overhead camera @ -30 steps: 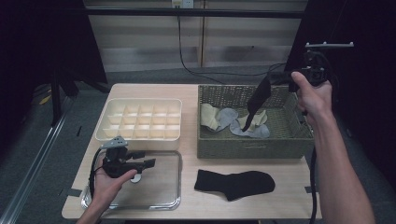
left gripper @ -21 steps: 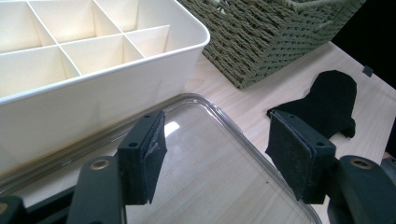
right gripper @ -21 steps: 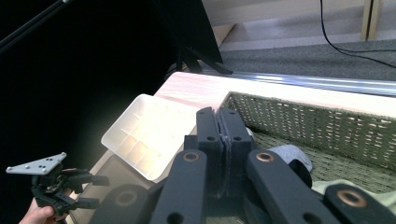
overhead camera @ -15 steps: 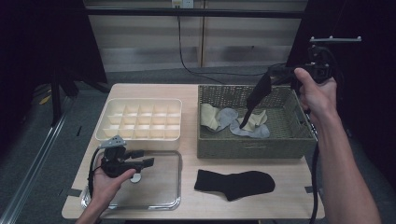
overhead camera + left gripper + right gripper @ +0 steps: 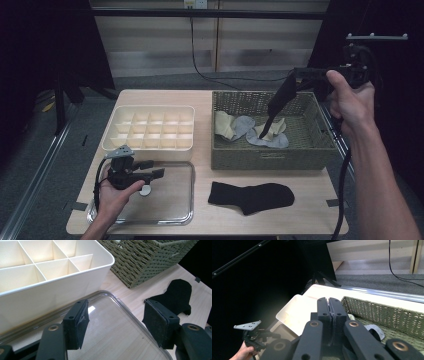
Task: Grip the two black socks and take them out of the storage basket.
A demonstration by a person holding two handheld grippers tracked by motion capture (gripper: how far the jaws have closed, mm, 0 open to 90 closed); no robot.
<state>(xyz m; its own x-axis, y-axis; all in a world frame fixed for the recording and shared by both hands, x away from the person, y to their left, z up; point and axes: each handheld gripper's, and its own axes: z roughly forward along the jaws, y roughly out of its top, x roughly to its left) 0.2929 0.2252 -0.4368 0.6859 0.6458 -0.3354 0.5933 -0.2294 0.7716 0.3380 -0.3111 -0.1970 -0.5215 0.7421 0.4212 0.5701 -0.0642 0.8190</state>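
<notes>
The grey sock [image 5: 267,139] lies in the wicker basket [image 5: 265,159] at the desk's far right, pinched at one edge by your clenched right gripper [image 5: 262,133]. It is light and limp; hold a fold. Two or three pale socks there, one black sock [image 5: 250,196] at the near edge. Your left gripper [image 5: 156,169] gapes empty.

Black sock [image 5: 178,296] partly behind hand-held gripper jaw, left gripper view.

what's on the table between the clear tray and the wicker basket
Bare wooden tabletop separates the clear tray from the wicker basket, as the high view shows. The black sock lies nearer the front edge, below the basket.
</notes>
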